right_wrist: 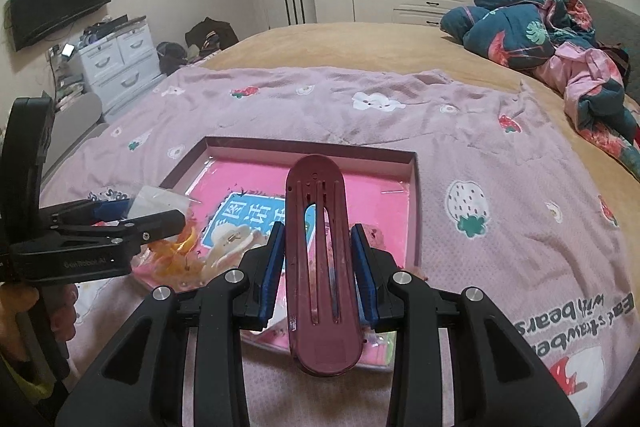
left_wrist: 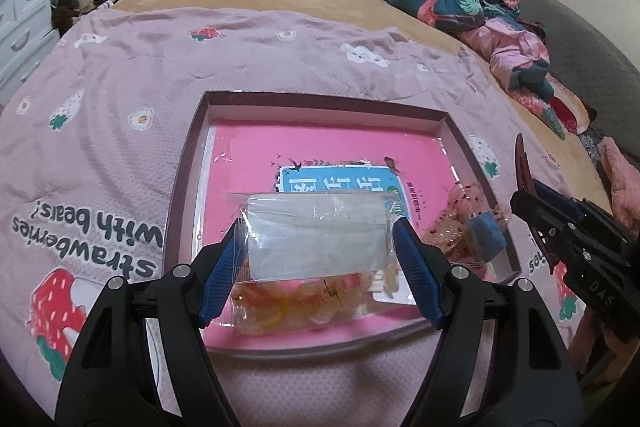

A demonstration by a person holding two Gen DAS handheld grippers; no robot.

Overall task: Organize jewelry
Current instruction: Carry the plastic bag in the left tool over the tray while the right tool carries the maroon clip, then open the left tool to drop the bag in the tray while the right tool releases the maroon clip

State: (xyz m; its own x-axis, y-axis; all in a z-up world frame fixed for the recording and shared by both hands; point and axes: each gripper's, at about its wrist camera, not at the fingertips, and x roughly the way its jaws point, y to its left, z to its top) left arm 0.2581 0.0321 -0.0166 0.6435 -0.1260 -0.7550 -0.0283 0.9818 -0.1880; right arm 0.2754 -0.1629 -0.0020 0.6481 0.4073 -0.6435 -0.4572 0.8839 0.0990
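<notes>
Your left tool [left_wrist: 320,247] is squeezing a clear plastic bag [left_wrist: 316,247] by its two sides. Yellow and white hair clips [left_wrist: 280,303] are sitting inside the bag. You are holding it over the shallow box [left_wrist: 320,99] lying on the bed's purple blanket [left_wrist: 120,67]. A pink book [left_wrist: 320,147] is lying in the box. Your right tool [right_wrist: 318,255] is pinching a long dark red hair clip [right_wrist: 320,267], which is standing up between the blue pads [right_wrist: 270,267], above the box's near edge.
</notes>
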